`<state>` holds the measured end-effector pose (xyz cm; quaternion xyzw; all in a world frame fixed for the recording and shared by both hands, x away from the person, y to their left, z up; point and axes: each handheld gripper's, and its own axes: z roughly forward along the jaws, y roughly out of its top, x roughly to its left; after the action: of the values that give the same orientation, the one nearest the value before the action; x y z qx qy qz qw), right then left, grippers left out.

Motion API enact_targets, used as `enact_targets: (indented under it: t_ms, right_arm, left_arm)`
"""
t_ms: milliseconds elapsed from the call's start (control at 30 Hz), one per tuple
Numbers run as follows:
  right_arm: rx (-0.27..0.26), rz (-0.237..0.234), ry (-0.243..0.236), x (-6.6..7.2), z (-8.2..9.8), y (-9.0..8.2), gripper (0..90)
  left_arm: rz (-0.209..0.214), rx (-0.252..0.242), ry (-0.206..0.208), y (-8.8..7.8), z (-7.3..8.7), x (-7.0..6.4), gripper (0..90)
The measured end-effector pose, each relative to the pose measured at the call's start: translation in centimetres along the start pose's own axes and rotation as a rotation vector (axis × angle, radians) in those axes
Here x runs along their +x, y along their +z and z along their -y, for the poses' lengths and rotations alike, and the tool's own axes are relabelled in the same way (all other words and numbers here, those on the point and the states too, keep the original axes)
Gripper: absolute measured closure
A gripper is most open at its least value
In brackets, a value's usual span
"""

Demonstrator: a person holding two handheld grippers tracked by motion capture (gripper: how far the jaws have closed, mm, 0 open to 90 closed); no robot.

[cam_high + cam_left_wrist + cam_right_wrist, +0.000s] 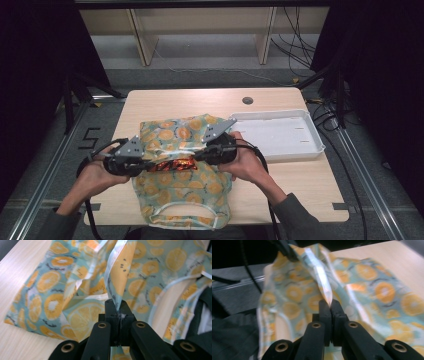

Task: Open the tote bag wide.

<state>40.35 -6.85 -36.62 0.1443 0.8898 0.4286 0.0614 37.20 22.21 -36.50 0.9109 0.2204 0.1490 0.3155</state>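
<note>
A patterned garment (182, 170), printed with orange slices on pale blue-green and trimmed in white, was spread across the near half of the wooden table (295, 185), its neckline hanging over the near edge and its far hem lying just beside a white tray (280, 135), which stood toward the far right corner. A fold was judged to be the step in hand. The left gripper (142, 165) was seen at the garment's left edge with its jaws clamped on a ridge of cloth; in the left gripper view the white-edged fabric (117, 277) was pinched between the left gripper's (119, 305) closed jaws and drawn up from them in a taut crease. The right gripper (200, 156) was held over the middle of the garment, and in the right gripper view its jaws (329, 303) were likewise closed on a raised pleat of the same cloth. Between the two grippers a gathered, bunched strip was stretched across the garment, glowing orange in the high view. Since both grips were already secured and the strip was lifted off the table, the fold was judged to be only begun. The next move was thought to call for both hands to be carried together, level and at equal tension, toward the garment's near or far end, so that the pinched line would be laid down straight, without the loose layers below being dragged toward the tray.
</note>
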Motion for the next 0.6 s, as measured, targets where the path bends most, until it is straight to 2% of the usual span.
enact_targets:
  t_ms: [67,133,167,233,267,300,333,367,400,433,500,567,600]
  right_arm:
    - [0.007,0.03,0.02,-1.2,-0.2,0.3,90.0]
    - [0.008,0.063,0.025,-2.4,-0.2,0.8,89.9]
    - [0.006,0.08,0.05,-2.8,-0.2,1.1,89.9]
    - [0.031,0.126,0.04,-3.7,-0.2,1.9,89.8]
    - [0.043,0.152,0.041,-4.1,-0.2,2.5,89.8]
    - [0.053,0.169,0.052,-4.5,-0.1,2.9,89.8]
    - [0.056,0.188,0.031,-5.0,0.0,3.5,89.7]
    - [0.076,0.206,0.047,-5.3,0.2,4.0,89.5]
    - [0.087,0.21,0.05,-5.7,0.4,4.6,88.7]
    - [0.099,0.211,0.062,-6.0,0.6,5.0,86.6]
    - [0.121,0.227,0.08,-6.2,1.1,5.8,81.6]
    - [0.136,0.233,0.062,-6.1,1.4,5.9,77.9]
    - [0.147,0.243,0.056,-5.9,1.4,5.6,75.3]
  left_arm:
    - [-0.008,-0.001,-0.037,0.7,-0.2,1.4,87.9]
    - [-0.014,-0.001,-0.053,1.6,-0.4,2.6,87.8]
    - [-0.015,0.011,-0.064,2.2,-0.5,3.1,88.0]
    - [-0.015,0.024,-0.073,3.3,-0.7,4.1,88.3]
    - [-0.017,0.034,-0.069,3.8,-0.7,4.5,88.3]
    - [-0.026,0.048,-0.081,4.4,-0.7,4.8,88.3]
    - [-0.031,0.063,-0.082,4.9,-0.7,5.3,88.3]
    - [-0.034,0.062,-0.108,5.4,-0.6,5.7,88.3]
    - [-0.039,0.072,-0.105,5.9,-0.5,6.1,88.4]
    - [-0.043,0.08,-0.127,6.4,-0.3,6.3,88.6]
    - [-0.038,0.105,-0.142,7.4,0.0,6.9,88.7]
    - [-0.036,0.116,-0.169,8.2,0.4,7.4,88.8]
    - [-0.029,0.129,-0.17,8.5,0.5,7.7,89.0]
